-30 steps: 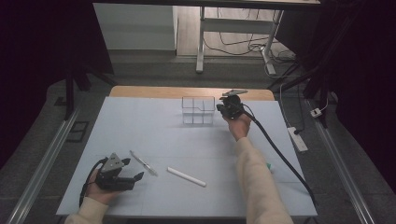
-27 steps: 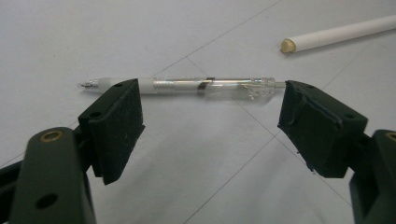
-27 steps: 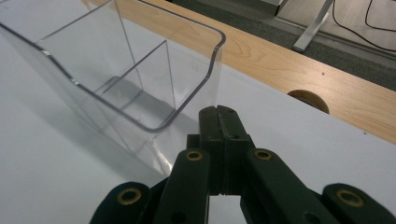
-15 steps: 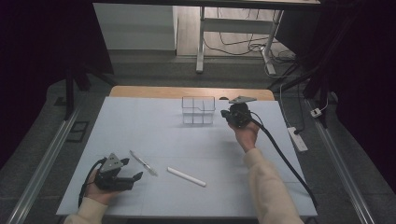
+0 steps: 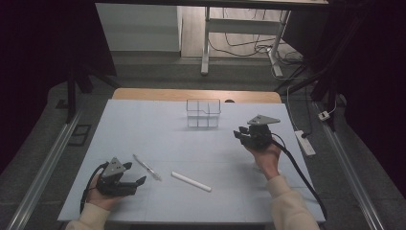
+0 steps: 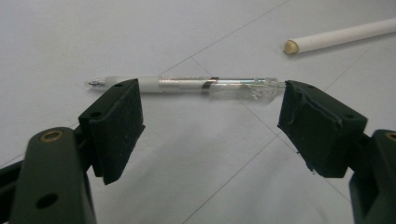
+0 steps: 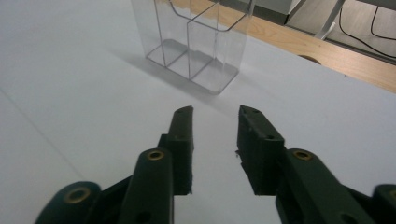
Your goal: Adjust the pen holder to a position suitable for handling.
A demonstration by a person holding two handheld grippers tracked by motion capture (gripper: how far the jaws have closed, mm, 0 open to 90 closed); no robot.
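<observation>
A clear pen [image 5: 147, 167] lies on the pale mat at the front left, and a white stick [image 5: 191, 181] rests to its right. My left gripper [image 5: 135, 173] sits beside the pen. In the left gripper view, it [image 6: 210, 116] stands wide open, with the pen [image 6: 187, 85] lying crosswise just past the tips and the white stick [image 6: 341, 35] farther off. A clear divided organizer [image 5: 203, 113] stands upright at the back middle. My right gripper [image 5: 238, 134] hovers to its right. Its jaws [image 7: 215, 116] have just been opening and stand partly open, nothing between them, facing the organizer [image 7: 196, 42].
The pale mat [image 5: 143, 129] covers a table whose wooden back edge [image 5: 191, 94] shows behind the organizer. A white power strip [image 5: 305, 142] lies off the mat's right side. A black cable [image 5: 301, 172] trails from the right gripper along the forearm.
My right hand has drawn back from beside the organizer, moving right and toward the person, and its jaws have parted. The left hand, pen and stick have not moved.
</observation>
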